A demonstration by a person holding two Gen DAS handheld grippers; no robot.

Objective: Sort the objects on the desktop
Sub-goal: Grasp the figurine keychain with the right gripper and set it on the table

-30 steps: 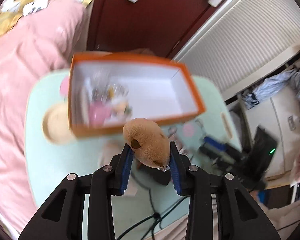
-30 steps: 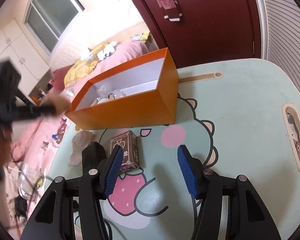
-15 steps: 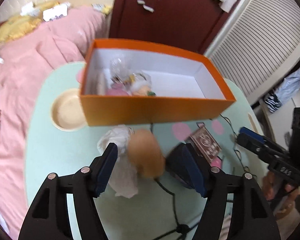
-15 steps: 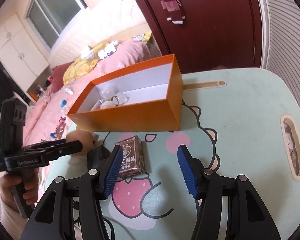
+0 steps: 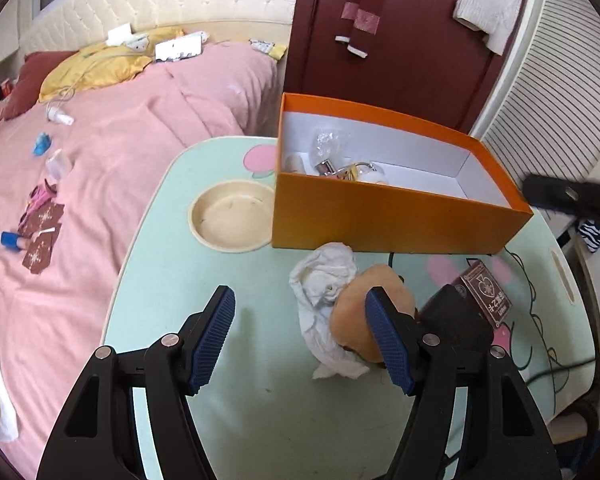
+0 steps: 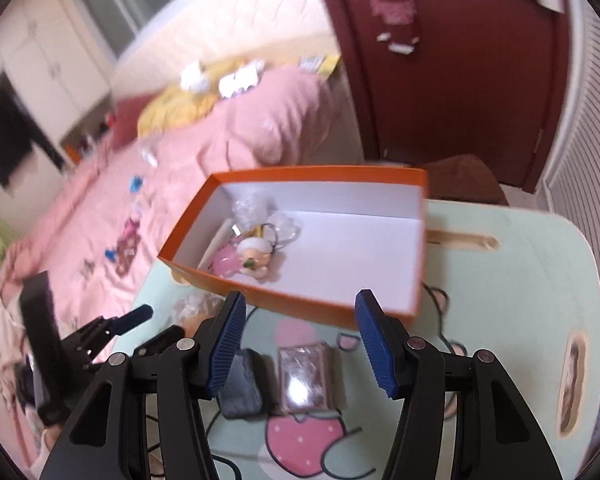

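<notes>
An orange box (image 5: 380, 222) with a white inside stands on the mint table (image 5: 228, 400) and holds several small items. A tan plush toy (image 5: 354, 314) lies on the table beside a crumpled white tissue (image 5: 324, 280), partly behind my right finger. My left gripper (image 5: 300, 340) is open and empty above the table. A brown card box (image 5: 486, 300) lies by a black block (image 5: 456, 320). In the right wrist view my right gripper (image 6: 302, 338) is open and empty above the card box (image 6: 304, 376) and the black block (image 6: 242, 384), near the orange box (image 6: 300, 300).
A round cream dish (image 5: 232, 220) is set in the table left of the box. A pink bed (image 5: 100, 152) with scattered small things lies to the left. A dark red door (image 5: 400, 40) stands behind. A black cable (image 5: 564, 366) runs across the table.
My left gripper opened and let the plush toy go; it now lies on the table by the tissue. The left gripper drew back left. My right gripper rose toward the orange box.
</notes>
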